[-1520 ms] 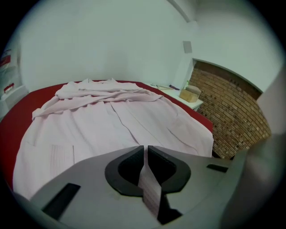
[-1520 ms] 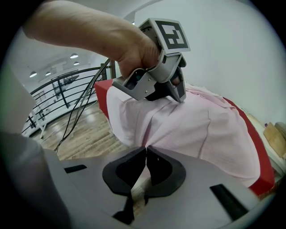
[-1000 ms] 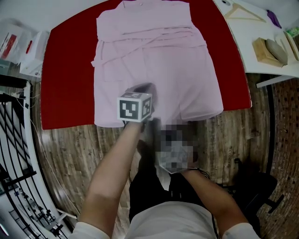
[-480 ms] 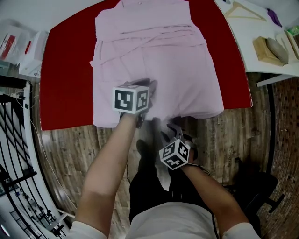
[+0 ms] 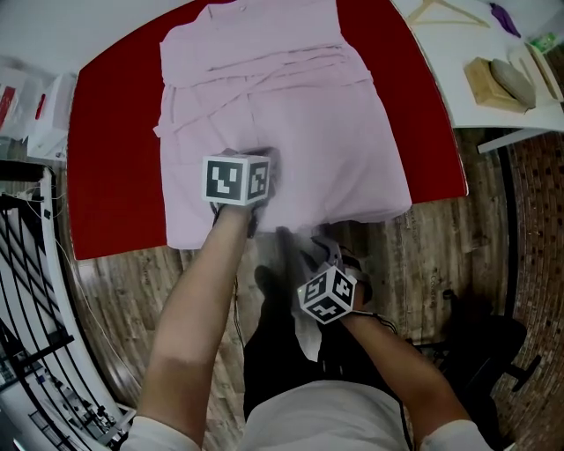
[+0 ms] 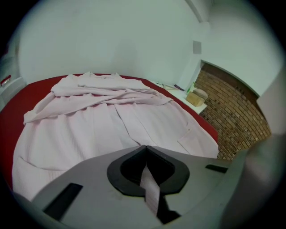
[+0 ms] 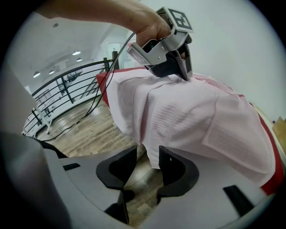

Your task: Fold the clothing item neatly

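A pale pink garment (image 5: 291, 114) lies spread on the round red table (image 5: 115, 158), its hem hanging over the near edge. My left gripper (image 5: 263, 167) rests on the garment's lower middle and is shut on a pinch of the pink cloth, which shows as a strip between its jaws (image 6: 145, 147). My right gripper (image 5: 304, 247) sits below the table edge at the hanging hem. Its jaws (image 7: 148, 154) have just opened; the hem's corner dangles into the gap and the pads do not press on it. The left gripper (image 7: 178, 67) also shows in the right gripper view, on top of the cloth.
A white side table (image 5: 458, 97) at the upper right bears a wooden hanger (image 5: 445, 11) and a wood block (image 5: 502, 81). Black railing (image 5: 26, 291) runs down the left. White boxes (image 5: 35, 106) sit beyond the table's left edge. A dark chair base (image 5: 493, 352) stands on the wooden floor.
The left gripper has shifted slightly left on the garment's lower part. The right gripper stays under the near table edge by the hem, its marker cube now plainly seen.
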Available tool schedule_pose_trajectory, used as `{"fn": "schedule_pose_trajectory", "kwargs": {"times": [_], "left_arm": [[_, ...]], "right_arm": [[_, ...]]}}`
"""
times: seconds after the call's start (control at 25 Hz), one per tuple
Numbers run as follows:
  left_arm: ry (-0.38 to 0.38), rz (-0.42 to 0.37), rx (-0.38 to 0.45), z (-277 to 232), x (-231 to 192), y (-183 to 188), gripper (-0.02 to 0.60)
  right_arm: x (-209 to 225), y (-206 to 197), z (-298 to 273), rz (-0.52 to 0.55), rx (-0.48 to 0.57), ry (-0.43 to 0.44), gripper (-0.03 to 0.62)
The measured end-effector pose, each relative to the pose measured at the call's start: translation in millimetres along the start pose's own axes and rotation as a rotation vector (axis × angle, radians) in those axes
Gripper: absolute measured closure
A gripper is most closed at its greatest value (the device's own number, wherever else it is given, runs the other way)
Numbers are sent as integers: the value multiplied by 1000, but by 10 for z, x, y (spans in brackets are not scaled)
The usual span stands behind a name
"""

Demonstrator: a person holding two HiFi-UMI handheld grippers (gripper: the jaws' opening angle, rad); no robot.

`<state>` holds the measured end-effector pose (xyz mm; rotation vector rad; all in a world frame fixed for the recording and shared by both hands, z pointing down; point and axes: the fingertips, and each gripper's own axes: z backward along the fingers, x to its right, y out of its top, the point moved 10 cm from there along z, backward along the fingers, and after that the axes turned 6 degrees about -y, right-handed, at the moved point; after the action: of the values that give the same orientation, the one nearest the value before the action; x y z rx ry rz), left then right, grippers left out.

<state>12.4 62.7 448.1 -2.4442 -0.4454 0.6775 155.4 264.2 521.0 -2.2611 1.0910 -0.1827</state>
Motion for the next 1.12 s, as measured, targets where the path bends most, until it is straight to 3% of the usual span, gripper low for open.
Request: {"fn": "schedule_pose_trajectory", "kwargs": {"times": [0.4, 0.76, 1.12], "left_arm": [[32, 45, 30, 94, -117, -74, 572], [-34, -5, 176, 502, -24, -257, 571], [-95, -88, 292, 984, 126, -825, 571]], "right_arm": [[169, -208, 64, -10, -17, -13, 459], [472, -339, 234, 35, 24, -41, 459], [887, -716, 386, 84, 15, -45, 459]]}}
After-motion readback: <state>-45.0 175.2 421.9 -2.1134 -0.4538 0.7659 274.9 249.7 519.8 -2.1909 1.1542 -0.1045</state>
